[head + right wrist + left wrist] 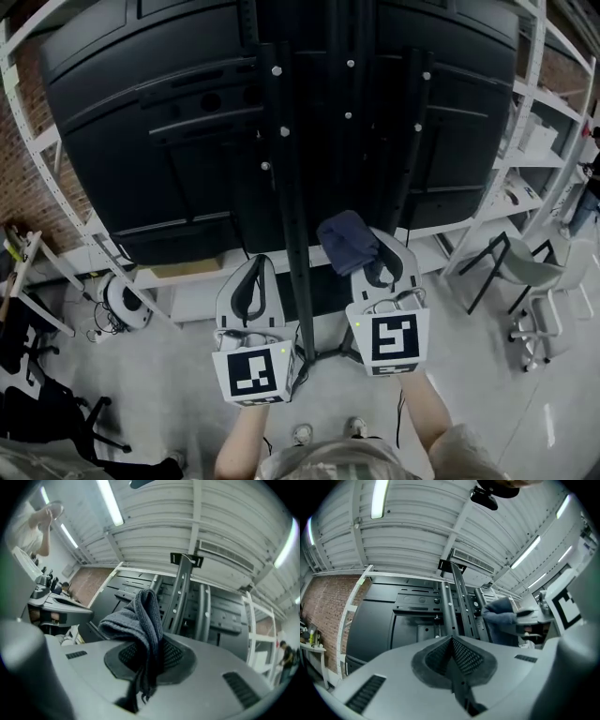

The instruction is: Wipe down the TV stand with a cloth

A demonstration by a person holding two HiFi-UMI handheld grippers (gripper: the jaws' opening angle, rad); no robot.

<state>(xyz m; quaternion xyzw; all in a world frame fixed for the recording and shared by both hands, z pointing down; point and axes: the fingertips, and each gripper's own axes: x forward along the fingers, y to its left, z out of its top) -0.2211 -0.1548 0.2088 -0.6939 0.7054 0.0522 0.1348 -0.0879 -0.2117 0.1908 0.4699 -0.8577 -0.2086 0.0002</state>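
While the right claw (382, 267) was clamped on the dark cloth (349, 242), held just at 3 o'clock of the TV stand (289, 187) column, left claw (256, 277) was closed, empty; wiping judged hardly begun, whole stand left

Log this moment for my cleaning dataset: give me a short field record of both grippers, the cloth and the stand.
scene: rear of a dark TV mounted on a black TV stand
left gripper: jaws together, nothing between them
right gripper: jaws shut on the cloth
cloth: dark blue, bunched, sticking out past the jaws
cloth vs stand: close to the uprights; contact cannot be told
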